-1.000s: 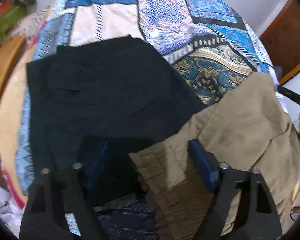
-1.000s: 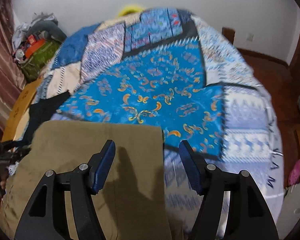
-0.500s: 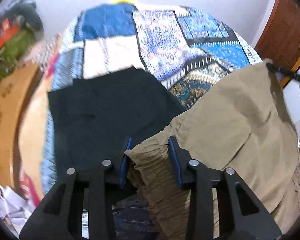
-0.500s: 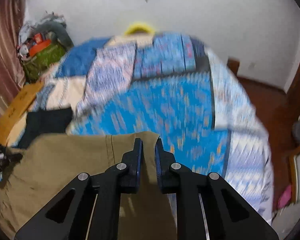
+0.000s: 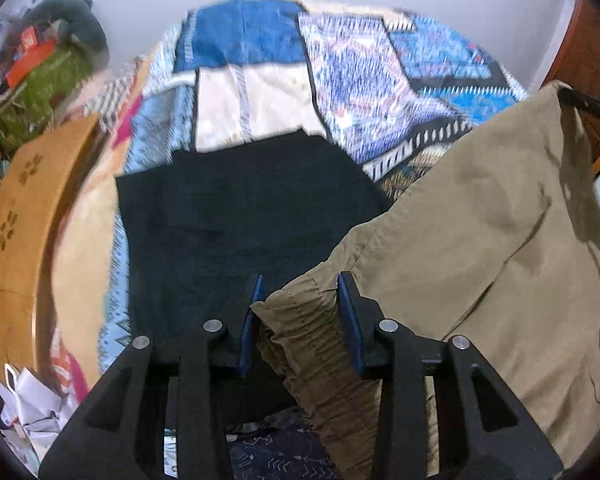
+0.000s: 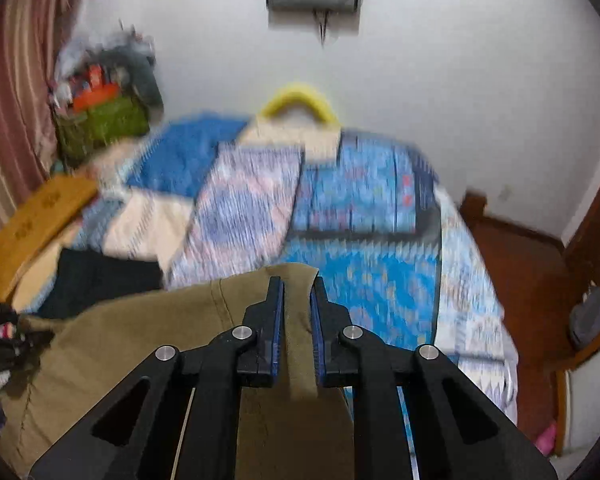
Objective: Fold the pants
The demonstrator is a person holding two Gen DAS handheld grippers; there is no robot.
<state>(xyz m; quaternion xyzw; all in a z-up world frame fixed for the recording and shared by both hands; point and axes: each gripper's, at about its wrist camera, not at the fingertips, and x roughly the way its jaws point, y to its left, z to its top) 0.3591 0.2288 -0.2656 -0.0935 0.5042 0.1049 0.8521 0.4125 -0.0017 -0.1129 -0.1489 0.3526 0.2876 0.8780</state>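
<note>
Olive-khaki pants hang between my two grippers, lifted off the patchwork bedspread. My left gripper is shut on the gathered elastic waistband. My right gripper is shut on the far edge of the same pants, which drape down and to the left below it. The cloth stretches from the left gripper up to the right one, seen as a black bar at the upper right of the left wrist view.
Folded black pants lie flat on the bed left of the khaki ones, also in the right wrist view. A wooden board edges the bed's left side. A cluttered pile sits at the far left corner. Wooden floor lies right.
Both grippers closed on the khaki pants, left on the waistband, right on the far edge, and lifted them off the bed. Both cameras tilted upward; the view is blurred with motion.
</note>
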